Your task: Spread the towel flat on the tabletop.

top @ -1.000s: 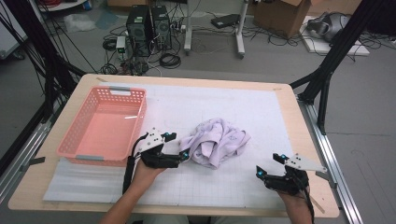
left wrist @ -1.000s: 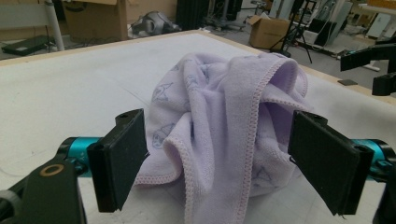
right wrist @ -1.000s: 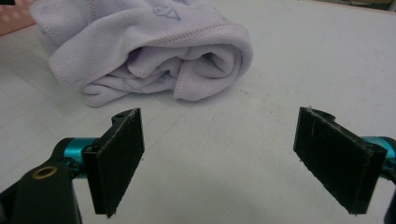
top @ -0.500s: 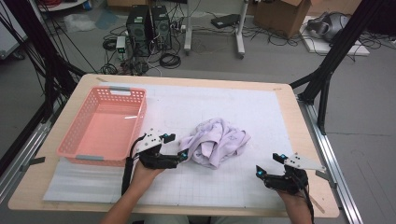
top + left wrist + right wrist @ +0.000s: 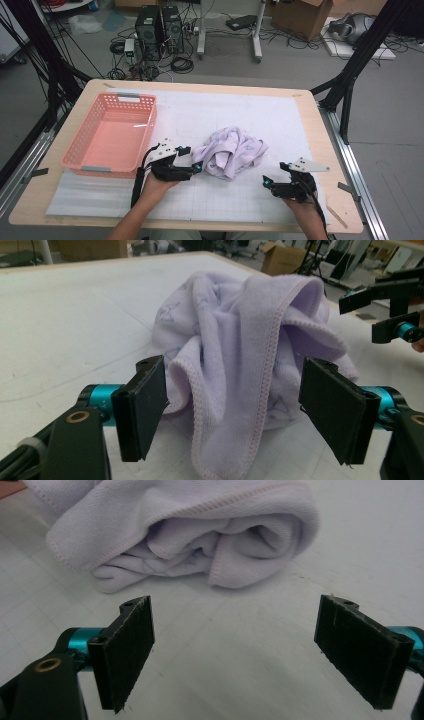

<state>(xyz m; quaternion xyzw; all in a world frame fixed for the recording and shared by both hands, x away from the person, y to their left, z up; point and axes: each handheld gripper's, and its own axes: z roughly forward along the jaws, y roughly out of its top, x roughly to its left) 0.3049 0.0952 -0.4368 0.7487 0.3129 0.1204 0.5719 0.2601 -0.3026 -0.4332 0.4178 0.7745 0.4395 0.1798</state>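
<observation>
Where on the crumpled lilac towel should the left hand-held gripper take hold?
On the hemmed fold of the lilac towel that stands up between its jaws, coming level from the basket side. That ridge is raised off the table and narrow enough to pinch. The left hand-held gripper already straddles it.

A pink basket (image 5: 111, 134) with latticed walls stands on the left part of the table (image 5: 310, 125), on a white gridded mat (image 5: 260, 117) that covers most of the wooden top. Beyond the table's far edge, two black computer towers (image 5: 159, 27) stand on the grey floor among loose cables (image 5: 182, 64). A cardboard box (image 5: 300, 17) sits farther right. Black frame struts (image 5: 350, 75) slant down at the table's right side.
</observation>
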